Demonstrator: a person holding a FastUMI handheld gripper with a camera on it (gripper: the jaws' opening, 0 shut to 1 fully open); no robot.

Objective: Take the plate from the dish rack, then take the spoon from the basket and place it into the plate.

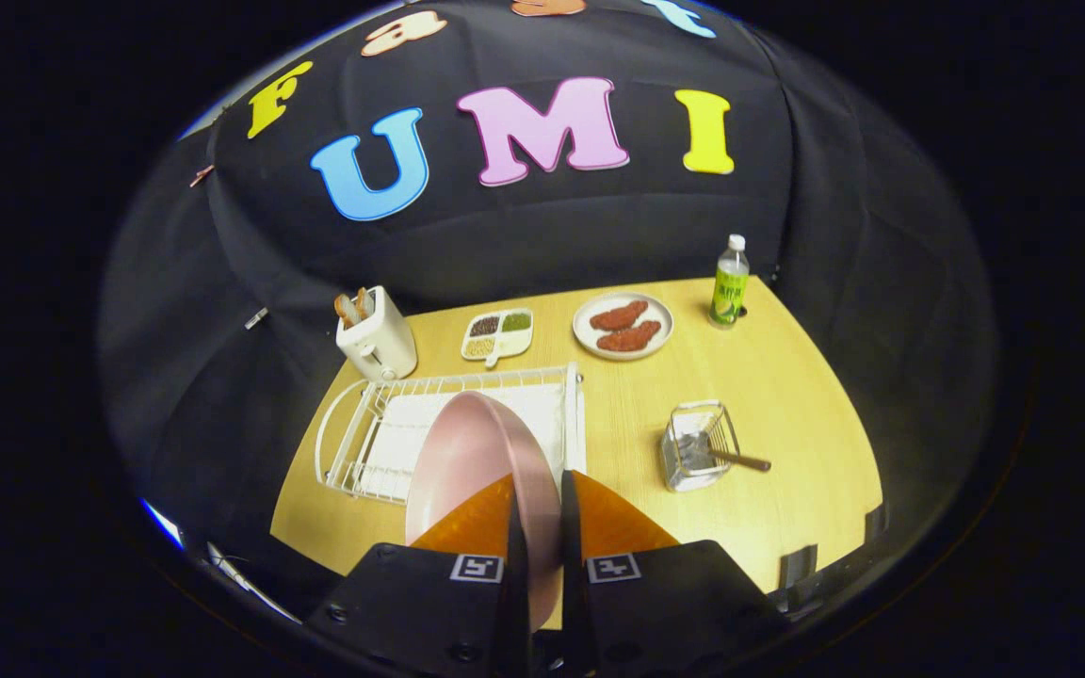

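My gripper (542, 513) is shut on the rim of a pink plate (467, 461), which stands on edge and tilts to the left, held in the air above the near part of the white wire dish rack (354, 443). The plate hides part of the rack behind it. To the right of the fingers, further out on the wooden table (787, 395), stands a small wire basket (698, 444). A spoon (726, 458) lies in it with its brown handle sticking out to the right.
At the back of the table stand a white toaster (376, 334) with toast, a divided dish (498, 336) of grains, a white plate with red meat pieces (623, 325) and a green-labelled bottle (730, 282). Bare table lies between the rack and the basket.
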